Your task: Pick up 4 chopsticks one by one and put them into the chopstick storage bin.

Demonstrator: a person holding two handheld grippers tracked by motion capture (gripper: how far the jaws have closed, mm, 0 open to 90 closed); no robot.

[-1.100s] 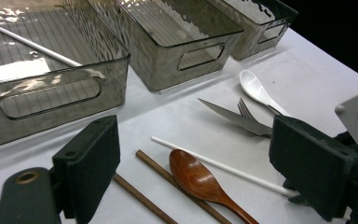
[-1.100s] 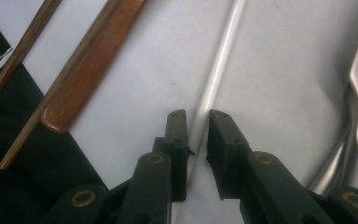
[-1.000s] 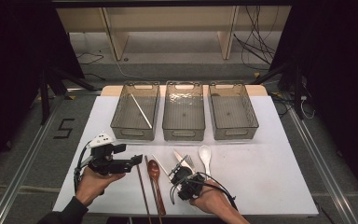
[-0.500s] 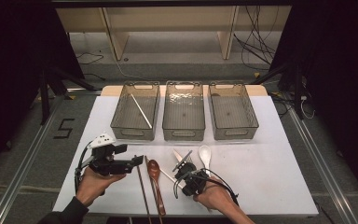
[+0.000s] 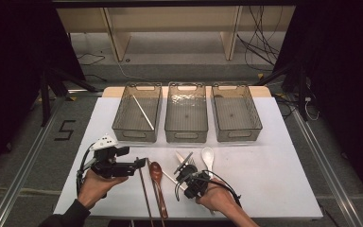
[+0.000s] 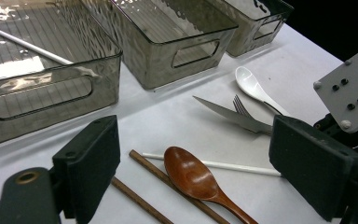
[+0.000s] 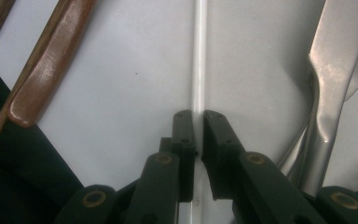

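A white desk (image 5: pixel 274 179) stands in a dark room with a grey floor, cables and a wooden shelf beyond. Three clear bins (image 5: pixel 185 113) sit at its far side. Near the front edge, the right tool (image 7: pixel 198 122) has closed its jaws on a white stick (image 7: pixel 198 56) lying flat beside a knife (image 7: pixel 328 70). The left tool (image 6: pixel 191 154) hovers wide open, holding nothing, over a wooden spoon (image 6: pixel 191 175).

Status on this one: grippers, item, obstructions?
Right gripper shut on white chopstick, flat on table. Left gripper open, holding nothing. Knife and wooden spoon flank it, not touching.
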